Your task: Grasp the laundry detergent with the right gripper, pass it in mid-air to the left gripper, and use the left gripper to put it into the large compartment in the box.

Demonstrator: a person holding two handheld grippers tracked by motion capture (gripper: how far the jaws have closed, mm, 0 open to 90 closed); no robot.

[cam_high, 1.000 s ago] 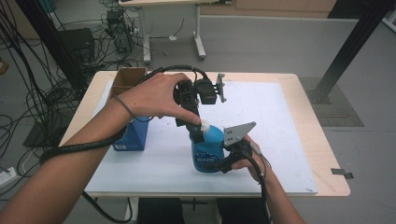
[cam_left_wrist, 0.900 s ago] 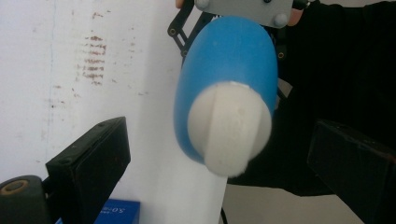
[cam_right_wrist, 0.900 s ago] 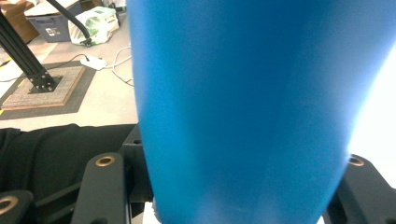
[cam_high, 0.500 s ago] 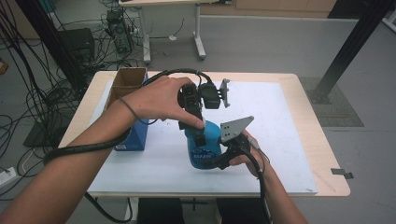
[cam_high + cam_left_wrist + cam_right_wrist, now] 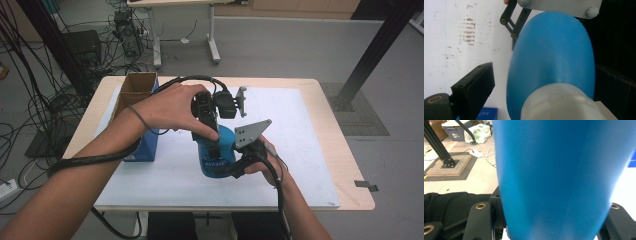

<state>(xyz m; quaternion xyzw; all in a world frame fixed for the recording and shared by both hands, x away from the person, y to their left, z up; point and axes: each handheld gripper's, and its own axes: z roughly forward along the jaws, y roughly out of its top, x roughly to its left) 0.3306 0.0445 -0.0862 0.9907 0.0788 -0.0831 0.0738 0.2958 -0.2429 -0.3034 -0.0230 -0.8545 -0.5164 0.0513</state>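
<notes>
We've got the blue bottle (image 5: 216,152) tipped over now, its white cap (image 5: 560,102) leaning toward the cardboard box (image 5: 136,90) at the left side of the desk (image 5: 320,125). A second ago it stood close to upright on the white mat; here in the high view its base has come up off the mat and the body slants. Our right hand-held gripper (image 5: 240,167) is clamped on the bottle's lower body, jaws pressed to both flanks of the blue wall in the right gripper view, and it has lifted a little with the bottle. Our left hand-held gripper (image 5: 212,142) has barely shifted. It sits over the neck end, and in the left gripper view its jaws stand either side of the cap with a clear gap on the left, so we read them as spread and not pinching yet. The right jaw's contact we can't make out, it's in shadow.

What does that give us? The bottle is carried by the right grip alone, and the cap is lined up for the left. We'd judge the cap is next: close on it, then twist. The smooth body could turn in the right grip under that torque.
</notes>
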